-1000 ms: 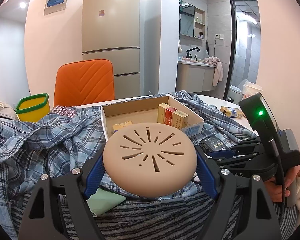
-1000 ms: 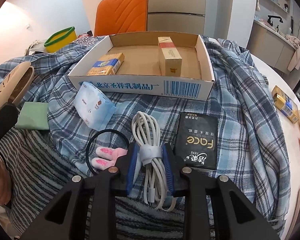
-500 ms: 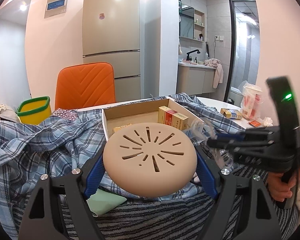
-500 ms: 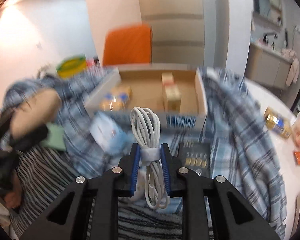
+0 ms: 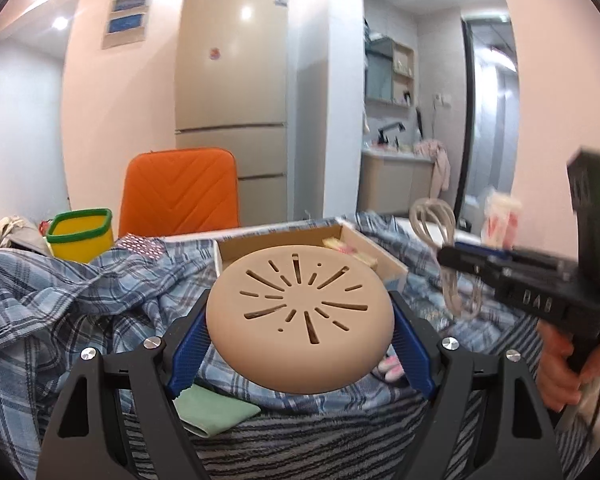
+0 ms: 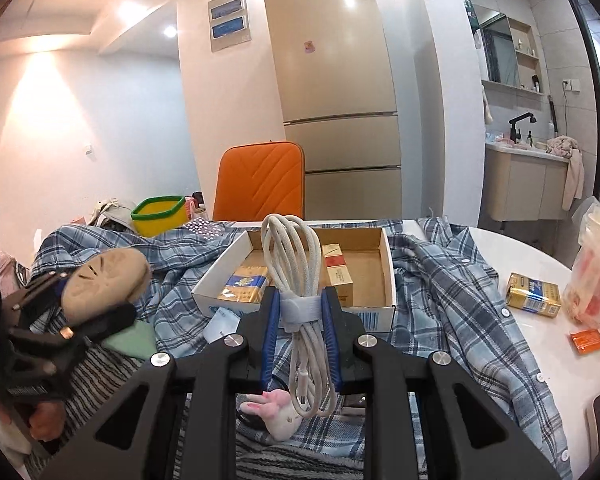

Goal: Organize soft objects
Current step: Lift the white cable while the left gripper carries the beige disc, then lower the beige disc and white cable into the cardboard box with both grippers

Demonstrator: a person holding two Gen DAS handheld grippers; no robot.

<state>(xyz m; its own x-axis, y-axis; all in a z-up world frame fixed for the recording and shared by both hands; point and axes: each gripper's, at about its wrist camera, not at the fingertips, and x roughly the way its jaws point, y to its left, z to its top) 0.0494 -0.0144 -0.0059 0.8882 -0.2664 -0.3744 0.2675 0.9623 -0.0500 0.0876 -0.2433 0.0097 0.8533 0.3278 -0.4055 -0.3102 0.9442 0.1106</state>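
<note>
Right wrist view: right gripper (image 6: 300, 320) is clamped on the coiled white cable (image 6: 296, 276), long axis upright, above the cardboard box (image 6: 374, 316) holding three packets. Left gripper (image 5: 298, 318) grips a tan slotted disc (image 5: 300, 310), tilted, before the box.

Both wrist views low, close, facing cardboard box (image 5: 380, 258) (image 6: 380, 280).
</note>
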